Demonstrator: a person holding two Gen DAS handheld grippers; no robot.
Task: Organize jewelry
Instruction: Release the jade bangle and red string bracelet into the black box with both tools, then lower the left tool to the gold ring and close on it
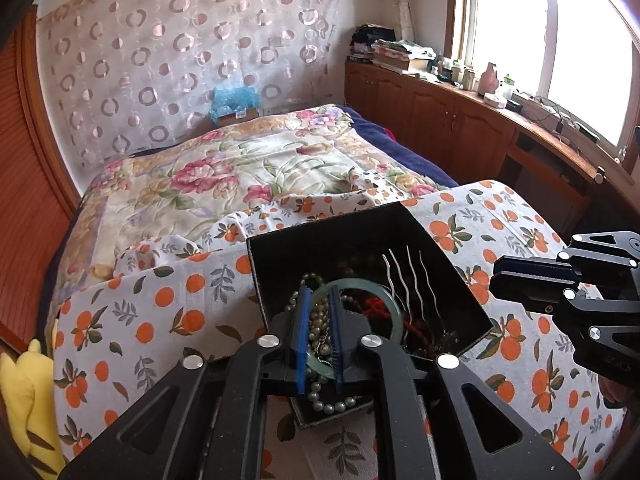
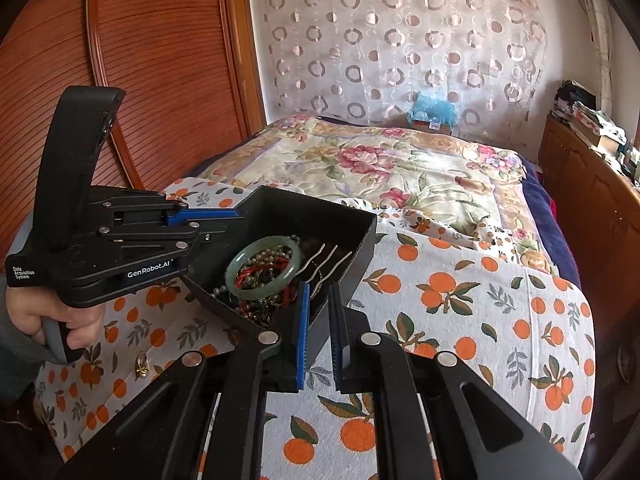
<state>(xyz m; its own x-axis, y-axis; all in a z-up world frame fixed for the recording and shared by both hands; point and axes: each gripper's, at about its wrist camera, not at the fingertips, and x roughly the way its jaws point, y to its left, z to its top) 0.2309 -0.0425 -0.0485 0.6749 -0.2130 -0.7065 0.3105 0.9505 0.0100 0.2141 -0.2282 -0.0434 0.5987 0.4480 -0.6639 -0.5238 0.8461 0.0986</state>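
Note:
A black open box [image 1: 448, 264] [image 2: 360, 236] sits on the orange-print cloth and holds a heap of jewelry. A green jade bangle [image 1: 394, 320] [image 2: 294, 270] lies on top of a pearl necklace [image 1: 332, 406] and red cord, beside a silver wavy hair fork [image 1: 408, 280] [image 2: 326, 258]. My left gripper [image 1: 319, 312] reaches into the box with its blue pads either side of the bangle's near rim and the pearls; the jaws stand narrowly apart. My right gripper [image 2: 320, 300] straddles the box's near corner wall, jaws narrowly apart, holding nothing.
A small gold earring or ring [image 2: 141, 362] lies on the cloth [image 2: 460, 320] left of the box. A floral bedspread [image 1: 248, 168] lies beyond. A yellow cushion [image 1: 24, 396] sits at the left. A wooden cabinet [image 1: 460, 120] runs along the window.

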